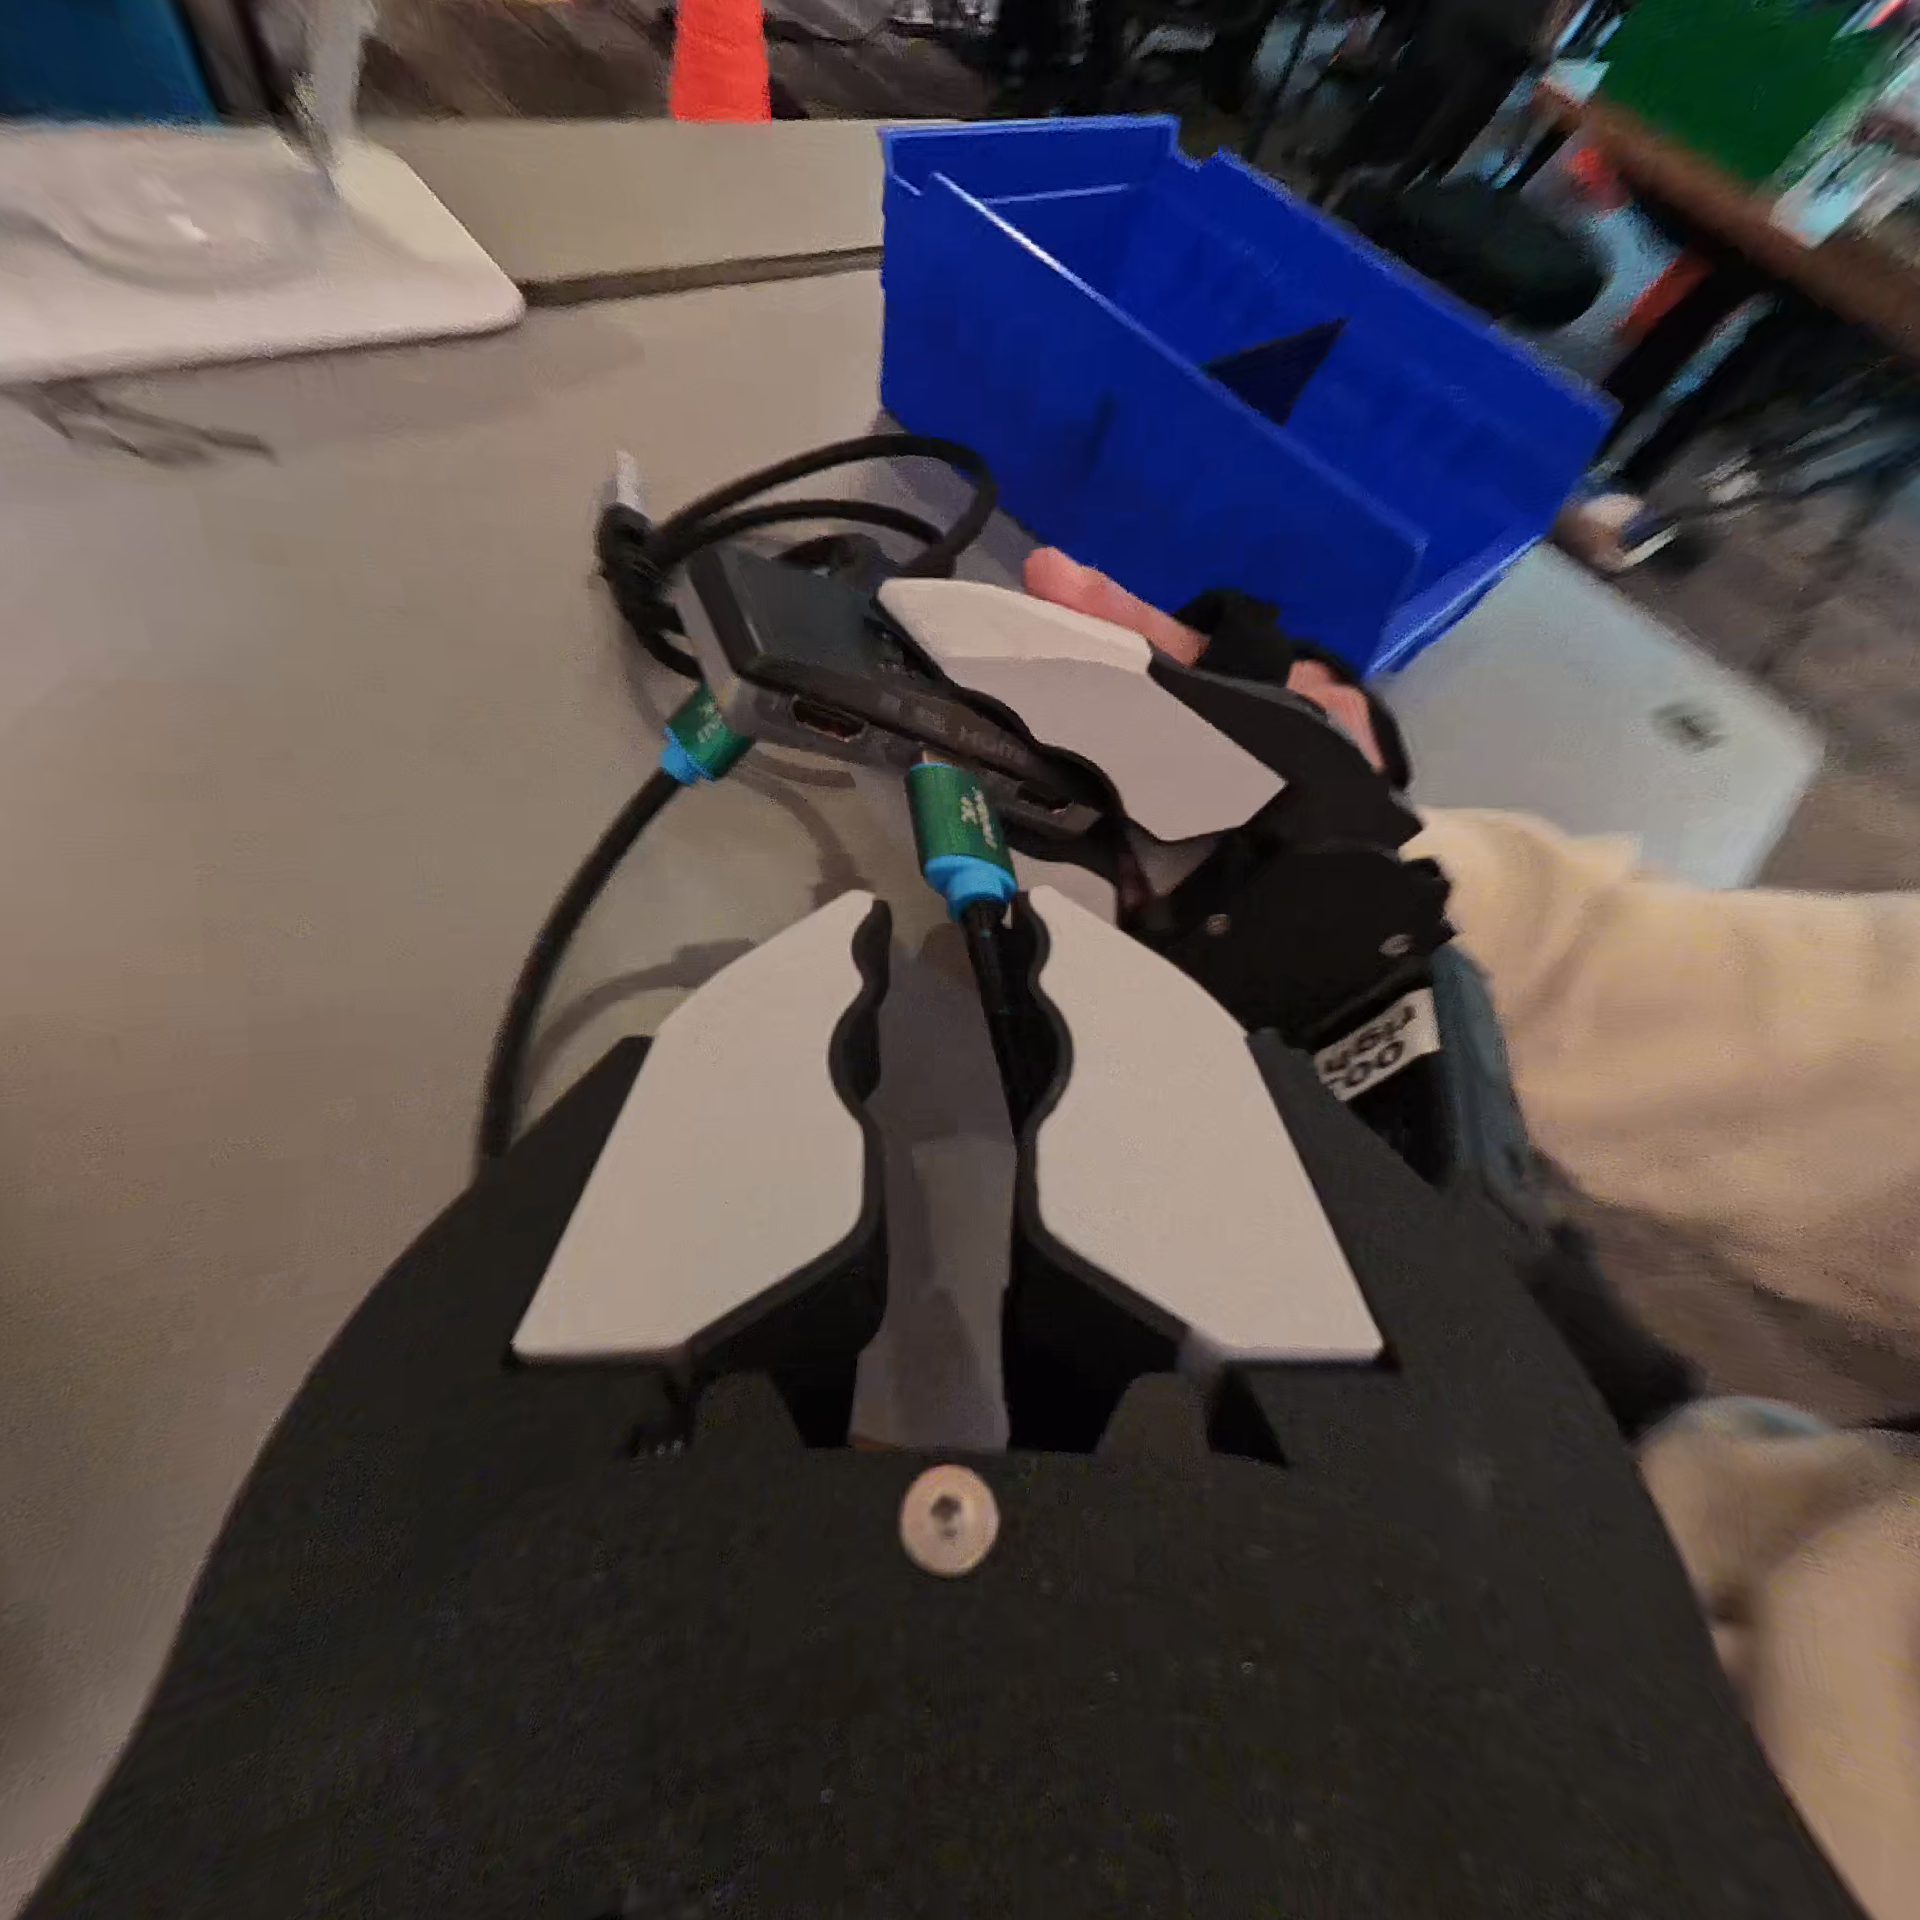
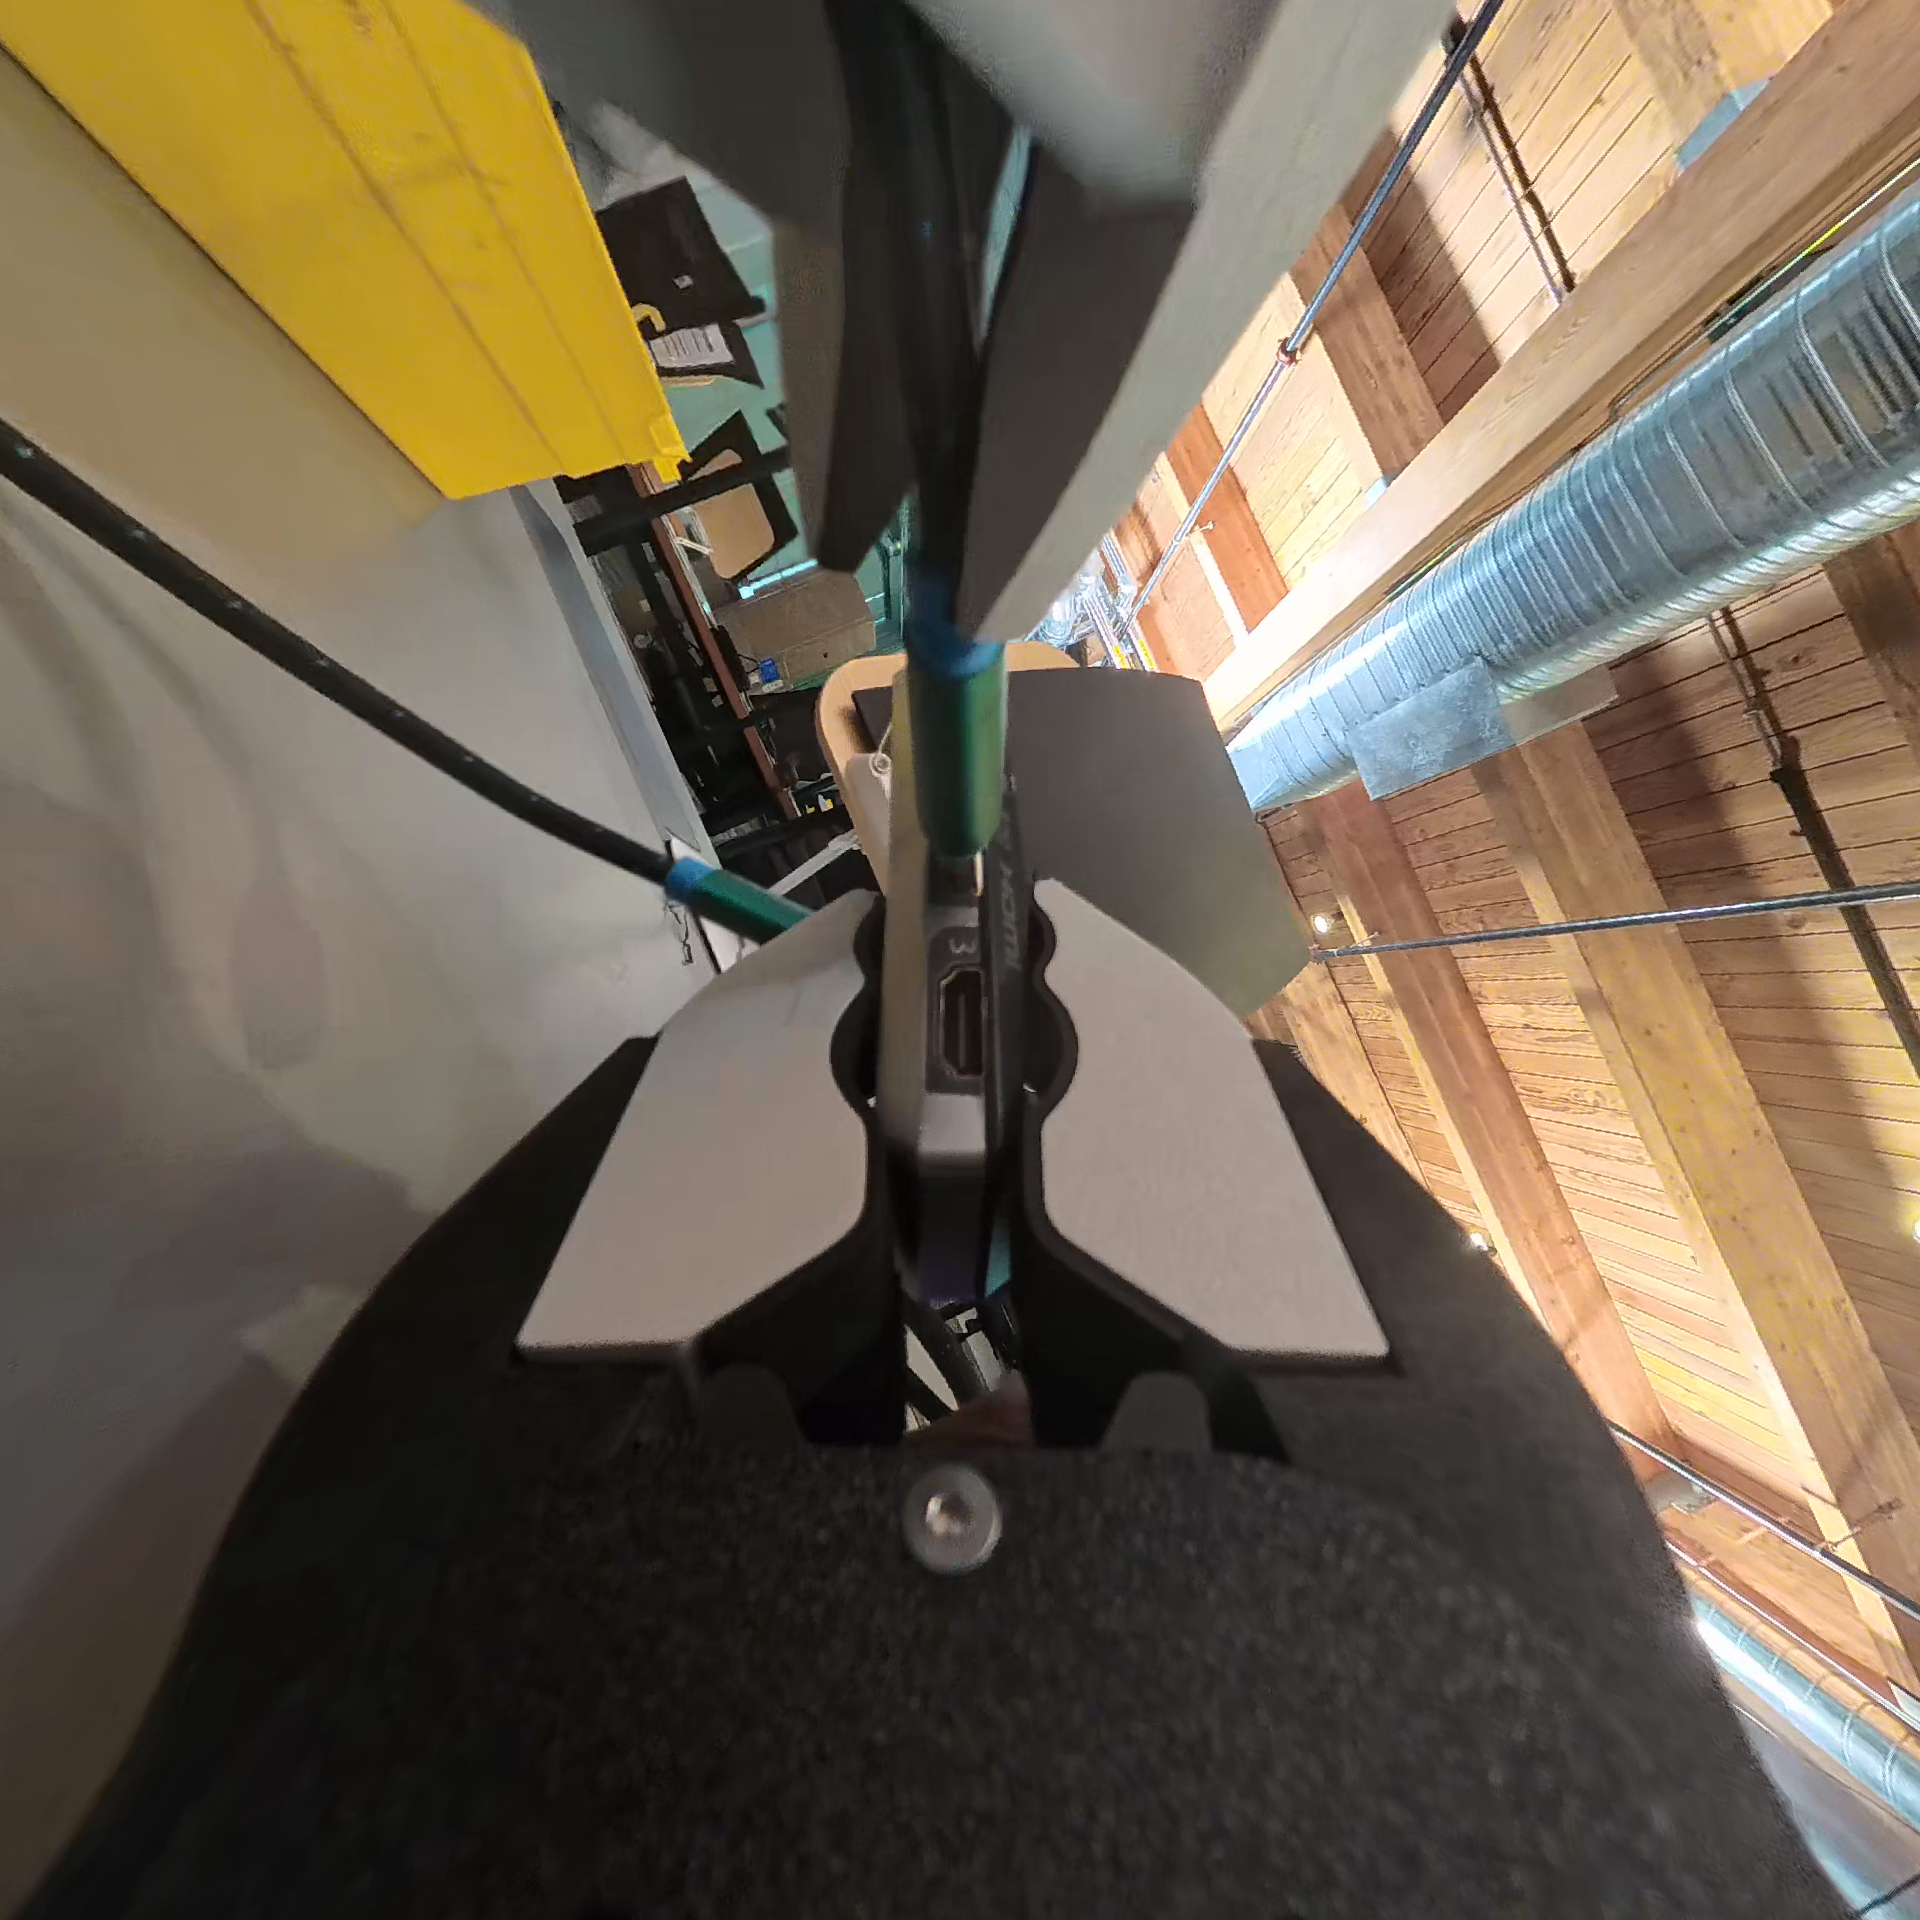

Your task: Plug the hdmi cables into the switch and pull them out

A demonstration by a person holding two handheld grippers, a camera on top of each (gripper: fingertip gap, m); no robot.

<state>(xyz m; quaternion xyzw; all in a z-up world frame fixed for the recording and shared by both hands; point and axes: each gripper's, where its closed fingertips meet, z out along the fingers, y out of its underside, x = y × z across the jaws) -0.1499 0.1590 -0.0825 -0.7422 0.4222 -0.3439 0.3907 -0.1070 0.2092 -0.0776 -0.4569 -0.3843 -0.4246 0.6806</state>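
The switch [image 1: 810, 639] is a flat dark box held above the grey table [image 1: 260, 727]. My right gripper [image 2: 956, 935] is shut on it, and one of its white fingers [image 1: 1070, 707] lies over the top. One green HDMI plug with a blue collar [image 1: 704, 740] sits in the switch's left end. A second one [image 1: 961, 831] stands at a front port with part of its metal tip showing [image 2: 966, 873]. An empty port [image 2: 961, 1023] is beside it. My left gripper [image 1: 956, 914] is narrowly open just behind that plug, with its black cable [image 1: 997, 997] running between the fingers.
A blue bin [image 1: 1195, 364] stands just behind the switch, at the table's right edge. A yellow bin [image 2: 395, 239] shows in the right wrist view. A white flat base [image 1: 239, 270] is at the back left. A looped black lead [image 1: 831, 488] hangs behind the switch. A cream sleeve [image 1: 1662, 1039] is on the right. The gap from one gripper's tips to the other's is roughly 7 centimeters. Between my right fingertips and the white flat base [image 1: 239, 270] there is roughly 40 centimeters.
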